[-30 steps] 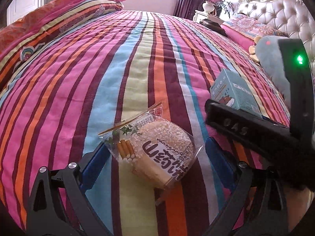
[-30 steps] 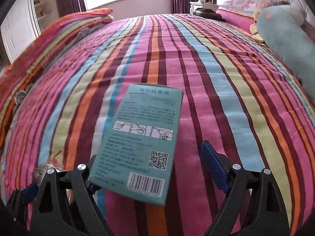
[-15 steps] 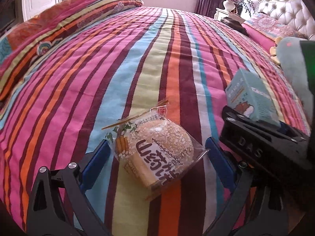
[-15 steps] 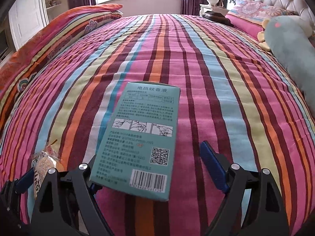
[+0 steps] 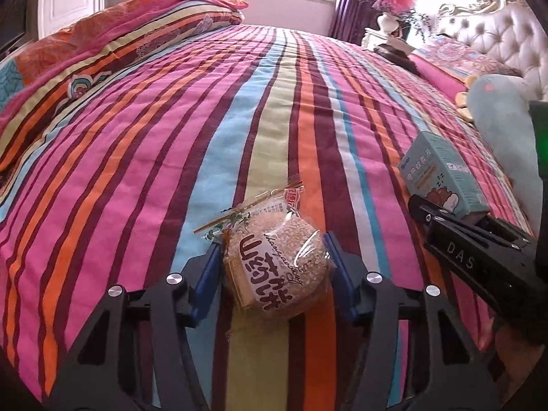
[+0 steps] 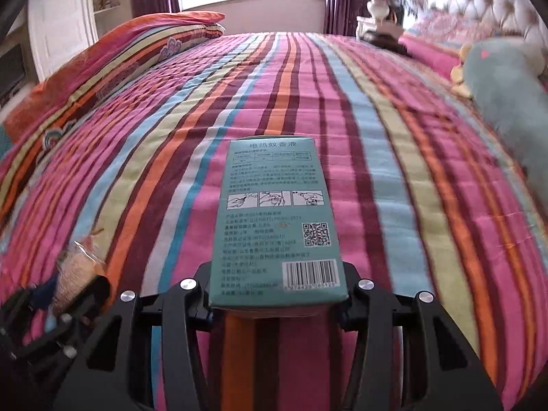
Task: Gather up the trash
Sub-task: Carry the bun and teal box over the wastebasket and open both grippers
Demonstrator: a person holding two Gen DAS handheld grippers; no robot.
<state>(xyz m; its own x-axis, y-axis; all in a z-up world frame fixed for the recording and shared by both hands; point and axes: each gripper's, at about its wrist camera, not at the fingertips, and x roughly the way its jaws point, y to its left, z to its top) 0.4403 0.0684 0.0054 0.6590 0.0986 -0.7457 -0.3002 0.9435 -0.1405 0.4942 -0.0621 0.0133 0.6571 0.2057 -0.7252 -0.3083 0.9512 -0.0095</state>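
Note:
My left gripper is shut on a clear-wrapped round snack cake with brown lettering, held just over the striped bedspread. My right gripper is shut on a teal cardboard box printed with text, a QR code and a barcode. The box also shows at the right of the left wrist view, above the right gripper's black body. The snack cake and left gripper appear blurred at the lower left of the right wrist view.
A folded striped quilt lies along the bed's left side. A teal plush toy and pink pillows lie by the tufted headboard at right. A nightstand with a vase of pink feathers stands at the back.
Both grippers have closed: the left one on the snack cake, the right one on the teal box, which turned to point straight ahead. Both views have lifted slightly.

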